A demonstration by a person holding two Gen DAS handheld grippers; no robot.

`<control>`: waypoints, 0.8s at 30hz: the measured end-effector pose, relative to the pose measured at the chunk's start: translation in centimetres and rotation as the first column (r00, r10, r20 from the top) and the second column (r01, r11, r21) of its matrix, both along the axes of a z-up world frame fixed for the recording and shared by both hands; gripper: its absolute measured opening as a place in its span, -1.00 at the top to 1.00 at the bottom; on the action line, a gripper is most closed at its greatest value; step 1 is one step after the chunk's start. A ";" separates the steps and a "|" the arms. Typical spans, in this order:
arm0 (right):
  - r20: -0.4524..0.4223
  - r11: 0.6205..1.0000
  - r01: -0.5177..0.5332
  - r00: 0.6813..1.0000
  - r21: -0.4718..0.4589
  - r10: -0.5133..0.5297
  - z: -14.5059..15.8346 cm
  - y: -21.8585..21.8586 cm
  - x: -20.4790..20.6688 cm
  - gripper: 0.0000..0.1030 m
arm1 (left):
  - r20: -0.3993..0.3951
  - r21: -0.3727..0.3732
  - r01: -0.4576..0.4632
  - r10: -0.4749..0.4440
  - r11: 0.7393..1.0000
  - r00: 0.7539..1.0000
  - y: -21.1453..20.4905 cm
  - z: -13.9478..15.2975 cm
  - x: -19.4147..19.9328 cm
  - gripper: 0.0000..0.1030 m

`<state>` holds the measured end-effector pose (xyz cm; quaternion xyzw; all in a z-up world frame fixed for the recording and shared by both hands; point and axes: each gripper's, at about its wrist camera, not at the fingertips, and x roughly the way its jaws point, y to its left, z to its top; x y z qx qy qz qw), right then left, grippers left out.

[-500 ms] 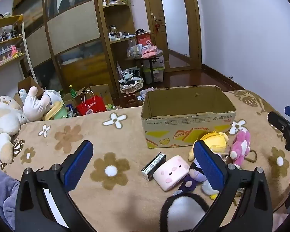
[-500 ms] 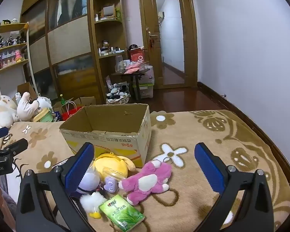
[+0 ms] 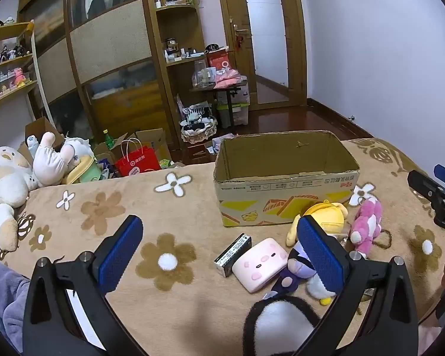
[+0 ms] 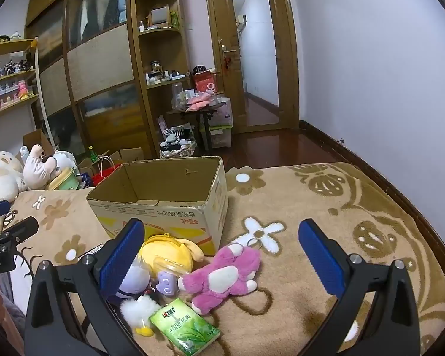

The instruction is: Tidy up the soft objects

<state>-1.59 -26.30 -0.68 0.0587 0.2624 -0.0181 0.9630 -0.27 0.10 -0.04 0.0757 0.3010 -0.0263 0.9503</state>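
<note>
An open cardboard box [image 3: 284, 178] [image 4: 163, 195] stands empty on the flowered blanket. In front of it lie a yellow plush [image 3: 326, 215] [image 4: 166, 252], a pink plush [image 3: 366, 227] [image 4: 225, 276], a purple plush [image 3: 296, 270] [image 4: 136, 279], a pink square cushion [image 3: 259, 264] and a black-and-white plush [image 3: 279, 323]. My left gripper [image 3: 219, 246] hovers open above the blanket, left of the toys. My right gripper [image 4: 221, 249] hangs open over the pink plush, holding nothing.
A green tissue pack [image 4: 185, 324] and a small dark box [image 3: 233, 255] lie among the toys. Big plush animals [image 3: 12, 184] sit at the far left of the bed. Beyond the bed's edge are a red bag [image 3: 138, 163], shelves and a door.
</note>
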 end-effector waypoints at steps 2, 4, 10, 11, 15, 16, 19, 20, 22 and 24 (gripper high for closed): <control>-0.001 1.000 0.001 1.000 0.001 -0.001 0.0 0.0 0.0 -1.00 | -0.002 0.000 0.000 0.000 1.000 1.000 -0.4 0.0 -0.1 -0.99; -0.001 1.000 0.001 1.000 0.003 -0.001 0.0 -0.1 0.0 -1.00 | -0.001 0.000 0.001 -0.001 1.000 1.000 -0.6 -0.2 -0.1 -0.99; 0.000 1.000 -0.002 1.000 -0.003 0.002 0.0 0.1 0.1 -1.00 | -0.008 -0.001 0.002 -0.002 1.000 1.000 -0.6 -0.2 0.1 -0.99; 0.000 1.000 -0.002 1.000 -0.002 0.002 0.0 0.1 0.1 -1.00 | -0.008 -0.002 0.002 -0.002 1.000 1.000 -0.5 -0.2 0.1 -0.99; -0.001 1.000 -0.003 1.000 -0.003 0.003 0.0 0.2 0.0 -1.00 | -0.008 -0.001 0.002 -0.002 1.000 1.000 -0.5 -0.2 0.1 -0.99; 0.000 1.000 -0.004 1.000 -0.003 0.004 0.0 0.2 0.1 -1.00 | -0.008 -0.001 0.002 -0.002 1.000 1.000 -0.5 -0.2 0.1 -0.99; -0.001 1.000 -0.005 1.000 -0.004 0.005 -0.1 0.3 0.1 -1.00 | -0.009 -0.001 0.002 -0.002 1.000 1.000 -0.4 -0.2 0.1 -0.99; -0.002 1.000 -0.005 1.000 -0.005 0.005 -0.2 0.3 0.1 -1.00 | -0.009 -0.001 0.002 -0.002 1.000 1.000 -0.4 -0.2 0.1 -0.99; -0.001 1.000 -0.005 1.000 -0.004 0.005 -0.1 0.3 0.0 -1.00 | -0.009 -0.001 0.003 -0.003 1.000 1.000 -0.4 -0.2 0.1 -0.99; -0.002 1.000 -0.006 1.000 -0.004 0.006 -0.1 0.3 0.1 -1.00 | -0.009 0.000 0.002 -0.002 1.000 1.000 -0.4 -0.2 0.1 -0.99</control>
